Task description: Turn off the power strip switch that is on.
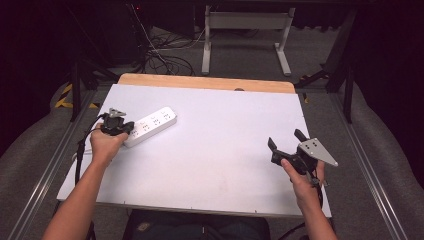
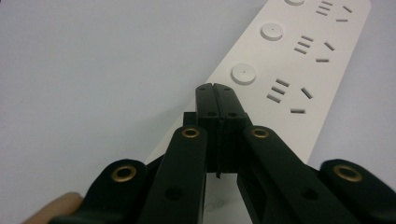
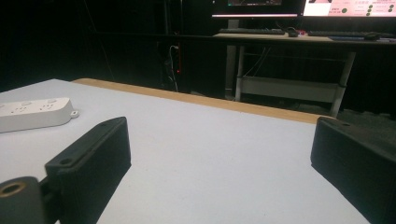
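Observation:
A white power strip [image 1: 152, 121] lies at an angle on the left part of the white table [image 1: 215, 155]. My left gripper [image 1: 120, 127] sits at its near end, held by a hand. In the left gripper view the black jaws are pressed together with nothing between them, and the left gripper [image 2: 215, 88] points at the power strip [image 2: 299, 70] just below a round button [image 2: 243, 73]. Near the right front of the table my right gripper [image 1: 286, 141] is open and holds nothing. In the right gripper view the right gripper [image 3: 219, 140] faces across the table, with the power strip [image 3: 32, 113] far to its left.
A wooden strip [image 1: 205, 81] runs along the table's far edge. Beyond it stand a grey table frame [image 1: 245, 35] and tangled floor cables [image 1: 165, 55]. A desk with monitors and keyboards [image 3: 299, 30] stands in the dark background. Metal rails [image 1: 365, 165] flank the table.

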Demonstrator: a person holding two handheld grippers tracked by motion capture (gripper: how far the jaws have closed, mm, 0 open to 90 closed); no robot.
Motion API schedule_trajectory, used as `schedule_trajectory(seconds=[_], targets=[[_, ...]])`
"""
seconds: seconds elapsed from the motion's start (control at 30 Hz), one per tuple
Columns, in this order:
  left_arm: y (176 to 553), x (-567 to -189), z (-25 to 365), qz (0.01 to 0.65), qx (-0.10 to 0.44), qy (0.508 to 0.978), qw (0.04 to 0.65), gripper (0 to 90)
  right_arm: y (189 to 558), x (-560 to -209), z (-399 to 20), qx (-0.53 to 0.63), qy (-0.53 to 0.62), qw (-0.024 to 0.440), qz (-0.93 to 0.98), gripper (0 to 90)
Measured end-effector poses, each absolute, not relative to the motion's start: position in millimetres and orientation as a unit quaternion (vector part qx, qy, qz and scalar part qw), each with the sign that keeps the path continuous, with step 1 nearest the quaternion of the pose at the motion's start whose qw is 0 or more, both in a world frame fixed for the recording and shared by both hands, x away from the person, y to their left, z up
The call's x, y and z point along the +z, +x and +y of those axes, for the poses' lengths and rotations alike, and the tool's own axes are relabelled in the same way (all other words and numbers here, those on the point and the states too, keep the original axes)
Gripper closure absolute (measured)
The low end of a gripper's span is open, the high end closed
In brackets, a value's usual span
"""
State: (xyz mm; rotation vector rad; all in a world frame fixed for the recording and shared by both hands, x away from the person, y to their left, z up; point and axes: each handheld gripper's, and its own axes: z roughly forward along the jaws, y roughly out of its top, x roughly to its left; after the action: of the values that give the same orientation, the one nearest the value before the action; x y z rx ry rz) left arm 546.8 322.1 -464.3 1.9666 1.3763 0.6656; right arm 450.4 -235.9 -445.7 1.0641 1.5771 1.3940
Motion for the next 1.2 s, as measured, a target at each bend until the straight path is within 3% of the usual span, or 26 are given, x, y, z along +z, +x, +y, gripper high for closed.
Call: schedule_trajectory(seconds=[1.2], targets=[[549.0,-465.3,324.9,0.532,0.256,0.742,0.317,90.0,451.2,-446.0,-233.6,0.544,0.415,0.381,0.621,5.5]])
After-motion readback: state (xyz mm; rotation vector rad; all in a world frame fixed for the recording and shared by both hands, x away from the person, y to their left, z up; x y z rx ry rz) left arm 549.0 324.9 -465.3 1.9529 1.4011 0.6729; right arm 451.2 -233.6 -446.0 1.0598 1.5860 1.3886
